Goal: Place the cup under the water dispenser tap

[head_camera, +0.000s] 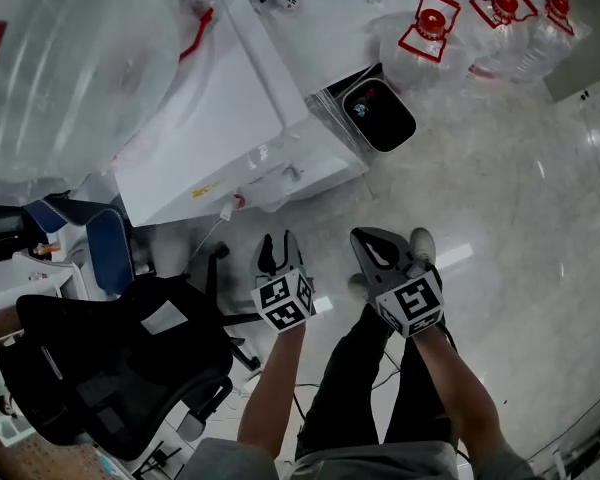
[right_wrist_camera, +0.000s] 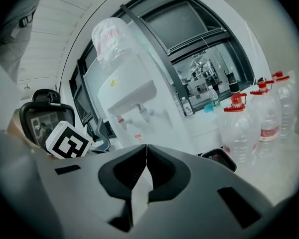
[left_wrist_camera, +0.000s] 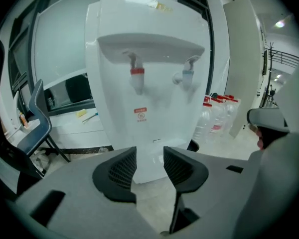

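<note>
Holding left claw [left_wrist_camera: 149, 156] parted, empty, aimed at water dispenser [left_wrist_camera: 149, 83] straight ahead, likely lining up approach; right claw [right_wrist_camera: 146, 151] clenched on nothing.

No legible wording anywhere; small red sticker [left_wrist_camera: 140, 115] on the water dispenser [left_wrist_camera: 149, 68] front too blurred to read, likewise the labels on the water bottles [right_wrist_camera: 240, 133]

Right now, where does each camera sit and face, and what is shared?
Head view: on the person's head, steeply down at the boxy white plastic water dispenser; forearms, left gripper, right gripper show.
Left gripper view: on that gripper, facing the dispenser's red tap and blue tap; jaws apart, empty.
Right gripper view: on that gripper, facing the dispenser obliquely; jaws together.
Shared: the dispenser.
</note>
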`<control>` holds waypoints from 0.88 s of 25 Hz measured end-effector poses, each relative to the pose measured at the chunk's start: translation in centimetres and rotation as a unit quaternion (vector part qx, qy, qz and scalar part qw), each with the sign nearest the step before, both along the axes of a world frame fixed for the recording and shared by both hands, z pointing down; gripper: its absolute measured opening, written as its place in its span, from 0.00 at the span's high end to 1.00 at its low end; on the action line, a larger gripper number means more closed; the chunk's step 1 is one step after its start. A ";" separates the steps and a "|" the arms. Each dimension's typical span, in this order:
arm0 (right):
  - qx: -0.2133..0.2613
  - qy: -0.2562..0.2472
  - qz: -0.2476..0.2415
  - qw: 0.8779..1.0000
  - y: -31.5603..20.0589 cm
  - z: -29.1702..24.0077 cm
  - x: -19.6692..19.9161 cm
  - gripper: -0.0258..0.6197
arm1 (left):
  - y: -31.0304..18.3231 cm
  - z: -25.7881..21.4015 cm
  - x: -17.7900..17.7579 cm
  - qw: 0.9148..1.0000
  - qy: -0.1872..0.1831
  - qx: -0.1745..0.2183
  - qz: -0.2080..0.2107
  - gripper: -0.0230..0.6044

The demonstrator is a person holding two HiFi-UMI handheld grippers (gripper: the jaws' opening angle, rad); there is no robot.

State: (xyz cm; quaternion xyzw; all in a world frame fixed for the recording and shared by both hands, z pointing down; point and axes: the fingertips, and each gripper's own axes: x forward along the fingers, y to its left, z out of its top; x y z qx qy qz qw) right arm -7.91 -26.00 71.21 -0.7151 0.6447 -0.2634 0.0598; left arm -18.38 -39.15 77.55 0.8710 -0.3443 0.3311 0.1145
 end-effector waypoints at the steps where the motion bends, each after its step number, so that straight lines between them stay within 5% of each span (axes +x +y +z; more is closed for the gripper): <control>1: 0.000 0.002 -0.001 1.000 0.2 -1.0 -0.1 0.94 | 0.6 -1.1 0.2 1.000 0.006 0.003 0.008 0.69; 12: 0.014 0.003 -0.038 0.999 3.5 -11.4 -2.5 0.94 | 8.6 -16.0 -0.4 0.996 0.080 0.039 0.031 0.92; 22: 0.046 0.029 -0.094 0.994 9.5 -23.0 -4.8 0.94 | 17.7 -29.3 -3.1 0.988 0.131 0.073 0.039 0.95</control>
